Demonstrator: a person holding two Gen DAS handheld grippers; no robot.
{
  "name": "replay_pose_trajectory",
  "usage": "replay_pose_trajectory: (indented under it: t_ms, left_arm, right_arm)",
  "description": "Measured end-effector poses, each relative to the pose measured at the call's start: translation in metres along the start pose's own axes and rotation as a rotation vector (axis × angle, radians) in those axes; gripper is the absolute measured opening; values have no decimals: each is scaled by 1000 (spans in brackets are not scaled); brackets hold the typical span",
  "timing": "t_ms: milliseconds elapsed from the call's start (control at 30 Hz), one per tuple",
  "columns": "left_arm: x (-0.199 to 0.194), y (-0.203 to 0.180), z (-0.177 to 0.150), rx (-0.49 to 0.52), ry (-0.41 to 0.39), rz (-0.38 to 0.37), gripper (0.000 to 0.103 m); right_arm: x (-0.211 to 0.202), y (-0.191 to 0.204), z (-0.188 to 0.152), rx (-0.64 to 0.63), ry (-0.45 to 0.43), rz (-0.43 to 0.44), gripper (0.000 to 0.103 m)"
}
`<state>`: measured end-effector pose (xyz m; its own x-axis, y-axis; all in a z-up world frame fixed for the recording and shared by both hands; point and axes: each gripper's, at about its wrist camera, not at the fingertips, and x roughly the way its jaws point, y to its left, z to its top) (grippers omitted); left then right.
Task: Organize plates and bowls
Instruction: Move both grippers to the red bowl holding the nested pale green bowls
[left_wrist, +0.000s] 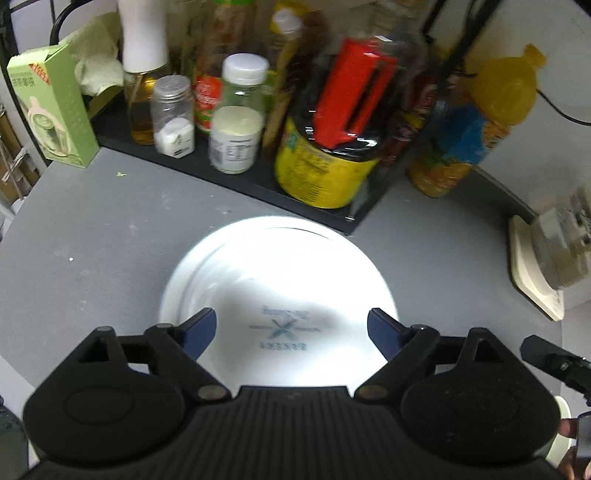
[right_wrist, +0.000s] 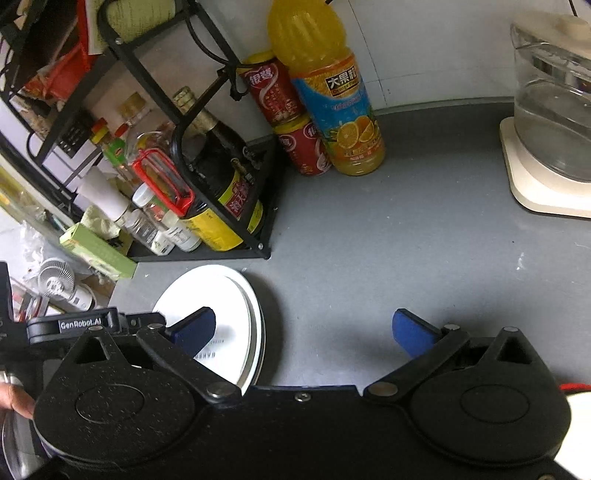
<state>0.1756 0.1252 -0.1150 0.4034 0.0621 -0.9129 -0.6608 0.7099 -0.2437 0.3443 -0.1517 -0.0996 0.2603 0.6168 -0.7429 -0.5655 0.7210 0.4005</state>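
A stack of white plates lies on the grey counter, the top one printed with a blue logo. My left gripper is open just above its near side, with one blue finger on each side of the logo and nothing held. The same stack shows in the right wrist view at lower left. My right gripper is open and empty over bare counter, to the right of the stack, its left finger overlapping the plates in view. No bowl is visible.
A black rack with jars, bottles and a yellow tin stands right behind the plates. An orange juice bottle and red cans sit in the corner. A kettle on a cream base is at right. A green box stands at left.
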Motion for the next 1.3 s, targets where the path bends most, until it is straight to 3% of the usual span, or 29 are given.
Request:
replay_pose_trajectory:
  t_ms: [633,1300]
  left_arm:
    - [-40,-69,-51,96,-16,-98,88]
    - [-35,-154,-103,300,20,-268,88]
  right_arm:
    - [-85,-38,-38,26,-103,-30,103]
    - [-145,-102,-99,167,-169,-181,102]
